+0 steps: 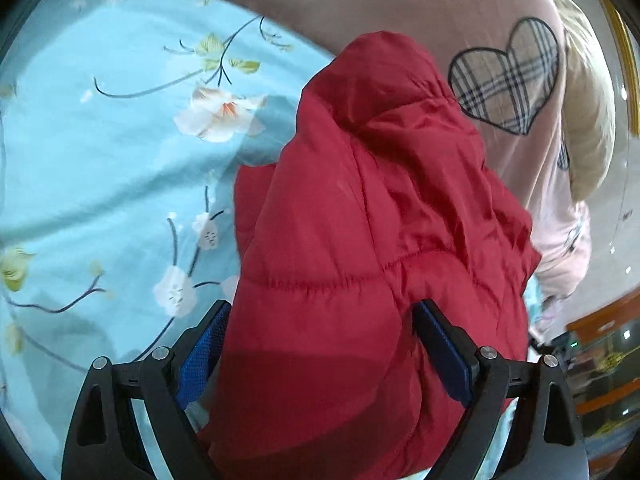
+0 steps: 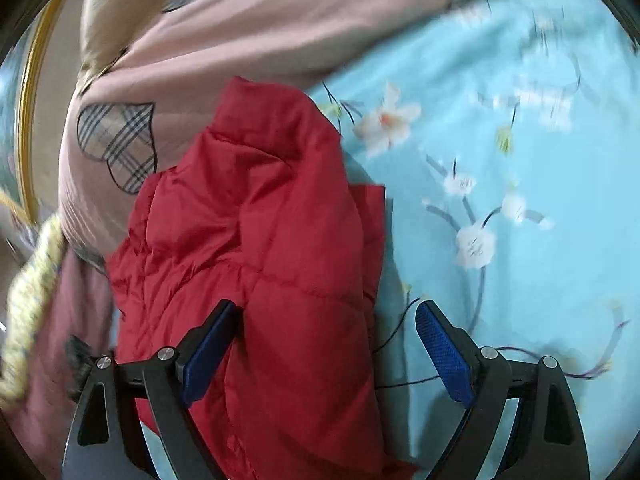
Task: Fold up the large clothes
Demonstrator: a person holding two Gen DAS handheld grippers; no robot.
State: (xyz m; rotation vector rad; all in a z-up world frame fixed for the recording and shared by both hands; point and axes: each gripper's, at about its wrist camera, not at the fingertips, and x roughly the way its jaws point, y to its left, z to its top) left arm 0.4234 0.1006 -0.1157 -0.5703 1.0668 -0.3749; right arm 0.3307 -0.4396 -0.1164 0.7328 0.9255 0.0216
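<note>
The left gripper (image 1: 322, 320) is held wide, with the red quilted jacket (image 1: 360, 208) bulging between its blue pads (image 1: 442, 354); whether they press cannot be told. The right gripper (image 2: 326, 320) is spread wide over the jacket's edge. The jacket is laid on a light-blue floral bedsheet (image 1: 100, 168), and beyond it a pink quilt (image 1: 400, 4) with plaid hearts (image 1: 506, 76) is seen.

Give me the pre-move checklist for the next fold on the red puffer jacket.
1. Left gripper open: ok, fingers spread wide around the red puffer jacket.
2. Right gripper open: ok, jacket lies between the fingers, right pad off the fabric.
3. Jacket bundled on the blue floral sheet: ok.
4. Jacket clear of the pink heart-print quilt: not ok, they meet at the far edge.
5. Fold tidy: cannot tell, the fabric looks rumpled.
</note>
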